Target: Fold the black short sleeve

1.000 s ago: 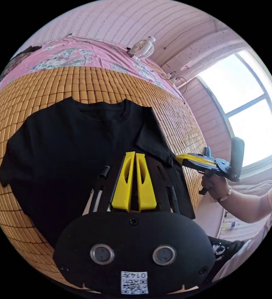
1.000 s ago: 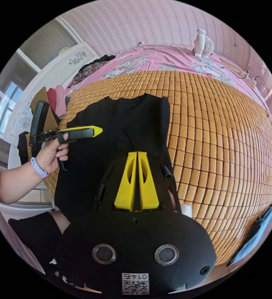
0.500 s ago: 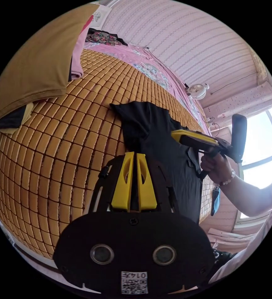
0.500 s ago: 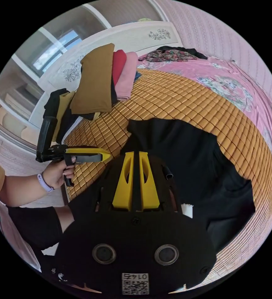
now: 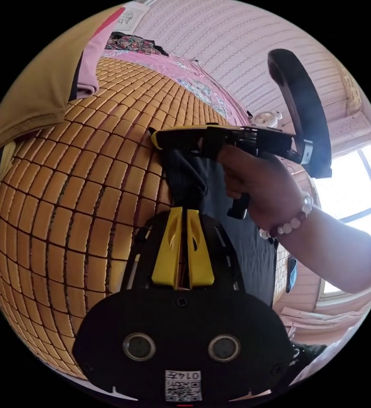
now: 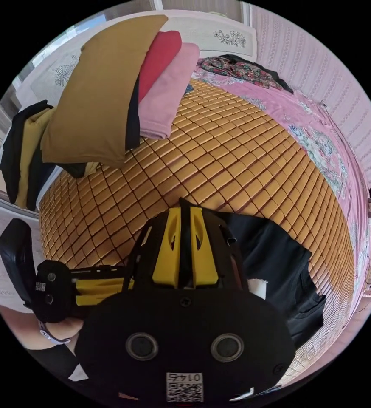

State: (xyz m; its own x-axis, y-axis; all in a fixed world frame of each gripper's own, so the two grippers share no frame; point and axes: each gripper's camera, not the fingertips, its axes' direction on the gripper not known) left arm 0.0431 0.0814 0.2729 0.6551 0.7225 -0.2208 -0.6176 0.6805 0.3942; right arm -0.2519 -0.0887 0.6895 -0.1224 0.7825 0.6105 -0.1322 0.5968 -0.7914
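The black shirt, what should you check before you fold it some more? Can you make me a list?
1. Right gripper pinching the black shirt: ok, black cloth sits between its closed jaws.
2. Left gripper pinching the shirt: cannot tell, its jaws are closed with the tips at the cloth.
3. Shirt lying flat: not ok, it is bunched under the grippers.
4. Bare bamboo mat ahead for laying the fold: ok.
5. Stack of folded clothes apart from the shirt: ok.

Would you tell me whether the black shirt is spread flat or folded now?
Partly folded: the black shirt lies doubled into a narrow strip on the bamboo mat.
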